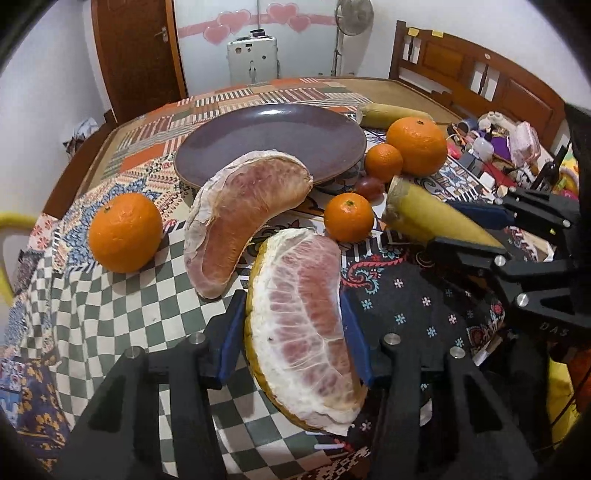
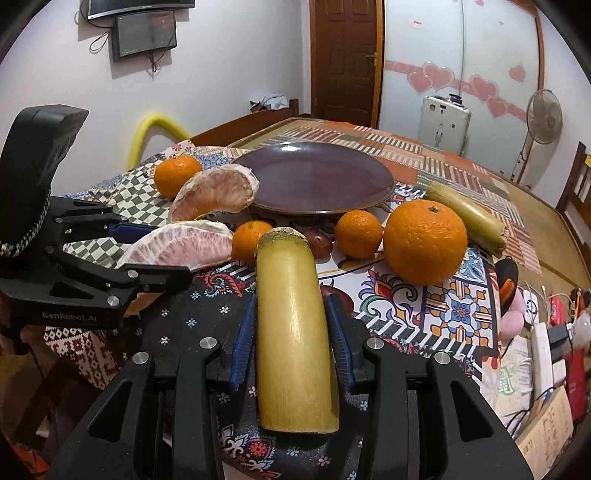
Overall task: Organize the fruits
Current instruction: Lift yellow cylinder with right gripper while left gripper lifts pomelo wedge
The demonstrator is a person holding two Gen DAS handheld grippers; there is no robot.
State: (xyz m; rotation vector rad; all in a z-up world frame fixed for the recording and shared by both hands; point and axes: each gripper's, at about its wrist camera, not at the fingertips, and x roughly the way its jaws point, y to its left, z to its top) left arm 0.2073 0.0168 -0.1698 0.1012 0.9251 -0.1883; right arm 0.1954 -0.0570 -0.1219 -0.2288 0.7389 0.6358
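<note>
A peeled pink pomelo wedge with yellow rind (image 1: 303, 325) sits clamped in the left gripper (image 1: 295, 332); the right gripper (image 2: 291, 332) flanks, apparently touching, a yellow-green sugarcane stick (image 2: 291, 332) before the purple ceramic plate (image 2: 314, 177).

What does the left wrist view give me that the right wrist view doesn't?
Left wrist only: the left tool clamped on a pomelo wedge, plus a wooden headboard. Right wrist only: the right tool gripping a yellow stalk, and wall screens. Both: purple plate, oranges, second pomelo wedge, second stalk.
</note>
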